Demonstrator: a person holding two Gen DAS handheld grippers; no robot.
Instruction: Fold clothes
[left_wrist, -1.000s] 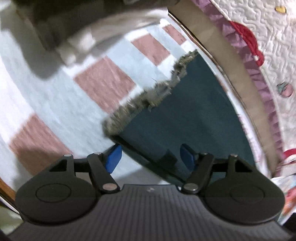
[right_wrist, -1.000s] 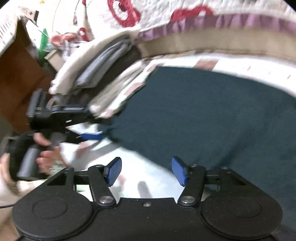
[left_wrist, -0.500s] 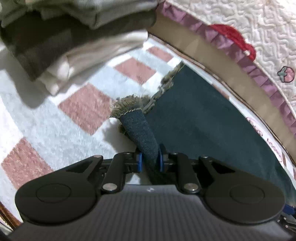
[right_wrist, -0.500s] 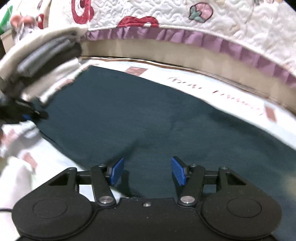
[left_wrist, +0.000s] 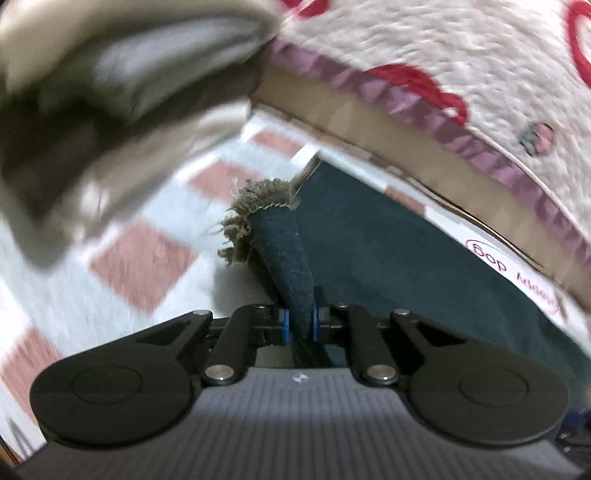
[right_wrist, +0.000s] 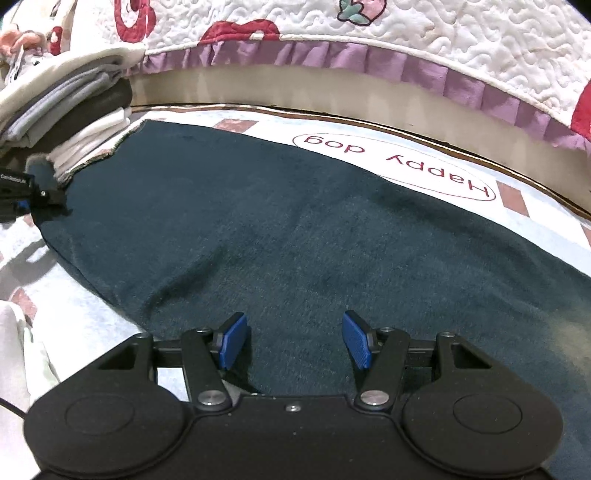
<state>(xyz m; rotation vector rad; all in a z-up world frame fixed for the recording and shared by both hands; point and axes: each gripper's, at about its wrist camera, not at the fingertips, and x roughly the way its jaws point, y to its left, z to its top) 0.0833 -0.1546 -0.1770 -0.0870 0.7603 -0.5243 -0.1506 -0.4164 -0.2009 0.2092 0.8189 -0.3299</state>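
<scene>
Left wrist view: left gripper (left_wrist: 299, 325) fingers clenched on fringed corner of dark teal cloth (left_wrist: 406, 258), centre frame; folded clothes stack (left_wrist: 110, 92) upper left, blurred.
Right wrist view: right gripper (right_wrist: 293, 341) fingers released, hovering over cloth (right_wrist: 295, 229) spread on checked mat (right_wrist: 517, 199); quilt (right_wrist: 443, 37) along top.

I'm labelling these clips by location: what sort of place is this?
Probably a bedroom at home: a quilt with a purple frill, a checked sheet, and a stack of folded clothes beside the dark towel.

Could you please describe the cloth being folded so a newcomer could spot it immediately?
Below the quilted bedspread, on the pink-checked sheet, lies a dark teal cloth. Unlike the folded stack beside it, it is spread flat, frayed-edged, one corner pinched in the left gripper.
</scene>
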